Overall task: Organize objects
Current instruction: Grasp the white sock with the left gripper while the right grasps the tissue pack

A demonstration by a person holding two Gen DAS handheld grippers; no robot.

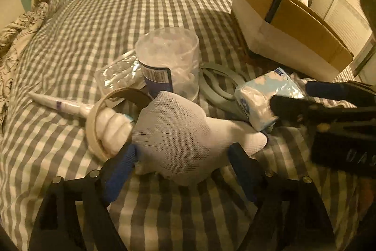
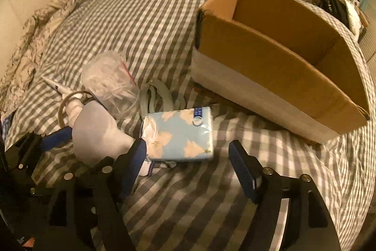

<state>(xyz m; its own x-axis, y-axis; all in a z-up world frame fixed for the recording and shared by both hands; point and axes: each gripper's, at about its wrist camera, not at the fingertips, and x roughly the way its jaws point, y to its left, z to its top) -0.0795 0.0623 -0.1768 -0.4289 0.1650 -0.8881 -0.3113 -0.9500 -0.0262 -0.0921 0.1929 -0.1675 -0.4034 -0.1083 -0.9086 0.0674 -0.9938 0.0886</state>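
Left gripper (image 1: 181,154) fingers are spread around the white glove (image 1: 178,131) on the bed (image 1: 105,15); right gripper (image 2: 188,157) fingers are spread by the tissue pack (image 2: 181,133). Close squarely before lifting toward the cardboard box (image 2: 270,67).

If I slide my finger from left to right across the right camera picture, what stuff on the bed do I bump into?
Tape ring → white glove → blue tissue pack → cardboard box.
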